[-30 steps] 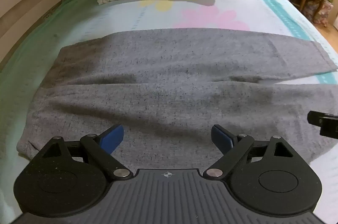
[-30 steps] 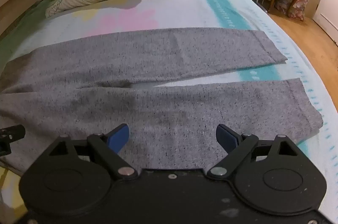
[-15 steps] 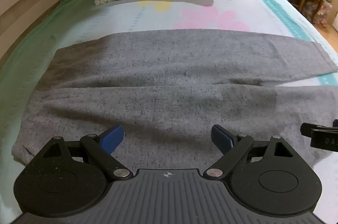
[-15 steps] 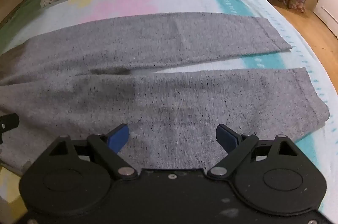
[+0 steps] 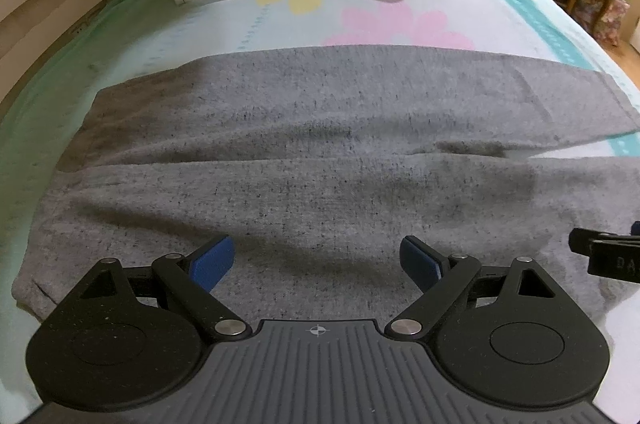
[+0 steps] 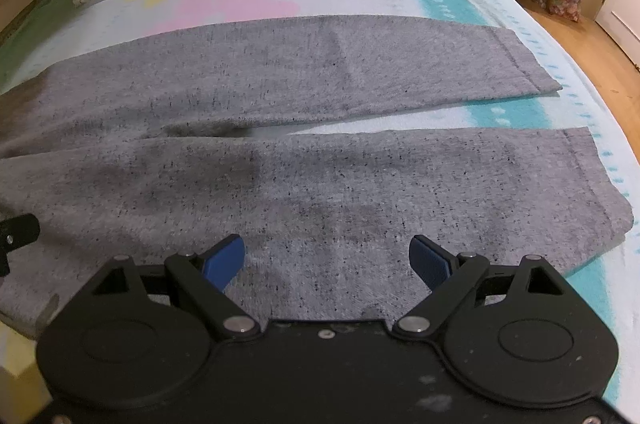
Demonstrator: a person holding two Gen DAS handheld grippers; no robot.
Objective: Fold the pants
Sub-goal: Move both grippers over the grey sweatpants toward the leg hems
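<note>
Pants (image 5: 320, 159) are laid flat across the bed (image 5: 400, 3), legs apart (waist toward the left gripper). Left gripper (image 5: 316, 260) and right gripper (image 6: 326, 260) are held over the near edge, jaws wide open, nothing between them. Risk: only the top layer gets pinched, or the edge is bunched, if the pads close short. Versus a second ago, both grippers are seen lower and nearer the fabric.
</note>
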